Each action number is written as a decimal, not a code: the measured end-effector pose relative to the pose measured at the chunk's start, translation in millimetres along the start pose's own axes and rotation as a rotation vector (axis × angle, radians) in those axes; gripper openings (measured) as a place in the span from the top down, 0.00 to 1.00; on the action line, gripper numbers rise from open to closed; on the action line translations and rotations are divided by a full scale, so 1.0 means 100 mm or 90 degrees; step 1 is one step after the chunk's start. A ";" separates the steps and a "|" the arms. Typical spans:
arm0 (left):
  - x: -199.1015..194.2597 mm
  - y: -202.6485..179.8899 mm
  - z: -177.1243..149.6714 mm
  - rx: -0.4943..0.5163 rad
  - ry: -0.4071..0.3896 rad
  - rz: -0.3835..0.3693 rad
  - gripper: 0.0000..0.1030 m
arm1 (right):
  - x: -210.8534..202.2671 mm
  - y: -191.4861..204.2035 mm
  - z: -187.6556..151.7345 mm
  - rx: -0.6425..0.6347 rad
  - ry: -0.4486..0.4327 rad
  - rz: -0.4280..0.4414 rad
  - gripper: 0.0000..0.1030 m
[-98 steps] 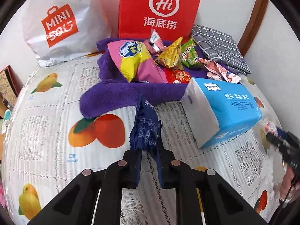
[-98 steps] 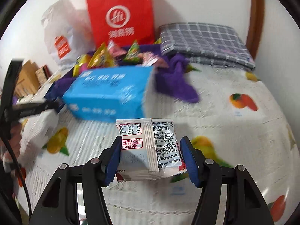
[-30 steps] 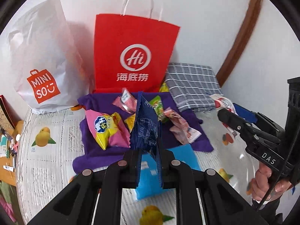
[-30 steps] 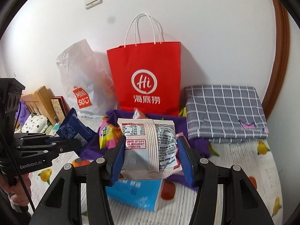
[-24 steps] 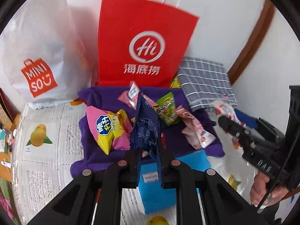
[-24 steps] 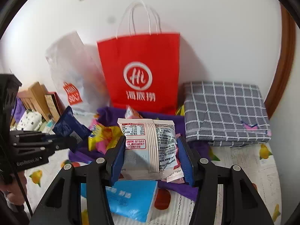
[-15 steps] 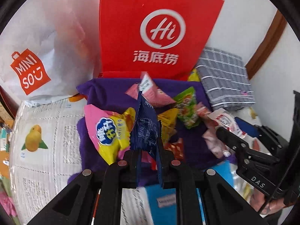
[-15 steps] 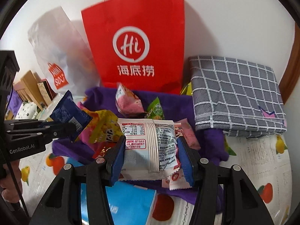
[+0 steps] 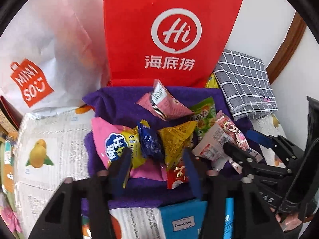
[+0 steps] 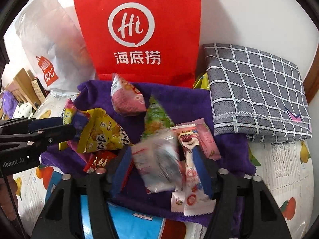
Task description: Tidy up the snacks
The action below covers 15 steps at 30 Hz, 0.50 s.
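Left wrist view shows the purple towel (image 9: 119, 103) mid-frame heaped with snacks, where the left gripper (image 9: 157, 165) and right gripper (image 10: 161, 169), jaws just opened, drop the blue packet (image 9: 149, 141) and white packet (image 10: 159, 159); next, I judge, both withdraw for more.

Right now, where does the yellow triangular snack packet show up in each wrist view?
Left wrist view: the yellow triangular packet sits centre, on the purple towel, just right of the dark blue packet.
Right wrist view: it lies left of centre, beside the left gripper.
Shared landmark: the red paper bag behind the towel.
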<state>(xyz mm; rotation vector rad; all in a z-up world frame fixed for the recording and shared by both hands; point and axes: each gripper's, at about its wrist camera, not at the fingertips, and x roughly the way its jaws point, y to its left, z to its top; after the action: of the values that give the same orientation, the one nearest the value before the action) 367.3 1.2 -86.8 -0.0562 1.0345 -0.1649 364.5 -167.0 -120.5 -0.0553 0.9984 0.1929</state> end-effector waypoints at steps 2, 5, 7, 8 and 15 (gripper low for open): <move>-0.07 -0.01 -0.01 0.004 -0.007 0.002 0.44 | -0.07 -0.01 0.00 0.009 -0.005 0.003 0.34; -0.22 -0.01 -0.05 0.007 -0.018 0.006 0.42 | -0.21 0.00 -0.01 0.018 -0.012 0.003 0.34; -0.35 -0.03 -0.10 0.010 -0.032 0.010 0.41 | -0.33 0.02 -0.03 0.019 -0.021 -0.003 0.34; -0.43 -0.04 -0.14 0.012 -0.040 0.012 0.40 | -0.41 0.04 -0.05 0.019 -0.026 -0.007 0.34; -1.03 -0.16 -0.48 0.010 -0.095 0.009 0.34 | -1.18 0.09 -0.28 0.040 -0.077 -0.028 0.30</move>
<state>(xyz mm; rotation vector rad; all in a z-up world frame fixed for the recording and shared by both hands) 273.0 4.2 -21.2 -0.0462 0.8846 -0.1546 277.4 -178.0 -35.9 -0.0088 0.8816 0.1226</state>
